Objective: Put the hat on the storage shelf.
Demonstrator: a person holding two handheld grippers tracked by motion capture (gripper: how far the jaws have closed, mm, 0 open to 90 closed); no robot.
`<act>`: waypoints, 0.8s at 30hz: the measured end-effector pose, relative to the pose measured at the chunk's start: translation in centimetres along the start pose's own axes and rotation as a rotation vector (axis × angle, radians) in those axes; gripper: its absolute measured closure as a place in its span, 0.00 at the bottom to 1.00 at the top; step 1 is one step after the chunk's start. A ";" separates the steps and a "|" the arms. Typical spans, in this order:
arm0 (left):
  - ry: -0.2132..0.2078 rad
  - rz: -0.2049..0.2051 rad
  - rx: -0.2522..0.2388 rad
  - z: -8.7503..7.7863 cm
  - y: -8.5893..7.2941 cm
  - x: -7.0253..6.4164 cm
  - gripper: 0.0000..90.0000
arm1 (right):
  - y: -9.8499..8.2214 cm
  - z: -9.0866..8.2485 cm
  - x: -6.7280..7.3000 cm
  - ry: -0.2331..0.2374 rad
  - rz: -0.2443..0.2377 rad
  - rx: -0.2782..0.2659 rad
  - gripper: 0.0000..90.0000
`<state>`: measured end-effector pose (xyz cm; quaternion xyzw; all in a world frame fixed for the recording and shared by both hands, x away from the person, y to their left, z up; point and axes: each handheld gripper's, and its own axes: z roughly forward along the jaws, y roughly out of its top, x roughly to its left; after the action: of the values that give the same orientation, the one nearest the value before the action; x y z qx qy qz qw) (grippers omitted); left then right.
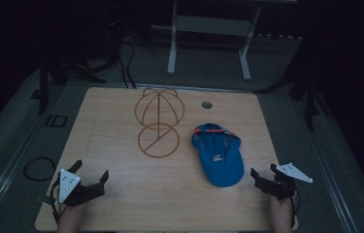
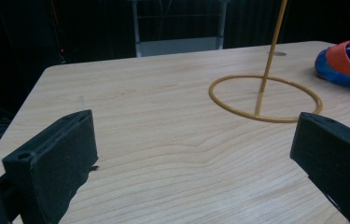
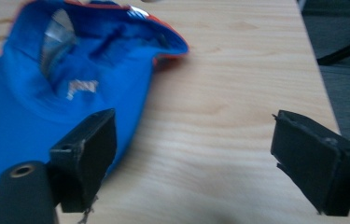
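- Right hand-held gripper [image 1: 263, 178]: jaws wide apart, holding nothing, parked low at the near right corner of the tabletop [image 1: 121, 194].
- Left hand-held gripper [image 1: 91, 178]: same story, jaws spread, empty, near left corner.
- Blue cap [image 1: 218, 153] lies upside down just ahead and to the left of the right hand-held gripper, brim end closest to it, orange-trimmed opening at the far end. In the right gripper view the cap [image 3: 46, 93] fabric already runs behind the left jaw, not pinched.
- Wire hat stand [image 1: 158, 126] sits well ahead and to the right of the left hand-held gripper; its ring base [image 2: 266, 98] lies flat on the wood with the upright rod rising from it. Cap and stand are near each other but apart.
- Likely step: grab the cap, then seat it on the stand. Suggest sliding one jaw under the brim edge and closing on the stiff brim, not the soft crown, which would bunch up.
- Stand looks light; I'd steady the ring with the left hand-held gripper before the cap comes over.
- Room: bare wood between the two grippers, plenty for a swing to the left.
- Edges: right hand-held gripper sits close to the near and right tabletop edges; keep the lift going inward. Small round hole [image 1: 207, 104] beyond the cap, out of the path.
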<state>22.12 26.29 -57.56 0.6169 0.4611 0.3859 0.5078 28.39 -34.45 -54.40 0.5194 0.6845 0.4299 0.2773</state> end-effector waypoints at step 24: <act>-0.063 0.003 0.025 0.4 0.1 -0.6 0.01 | 8.4 5.5 2.5 0.186 -0.117 0.068 0.26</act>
<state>22.33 25.61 -57.52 0.6355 0.4489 0.3613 0.5139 36.15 -29.67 -49.45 0.4457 0.7504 0.4359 0.2196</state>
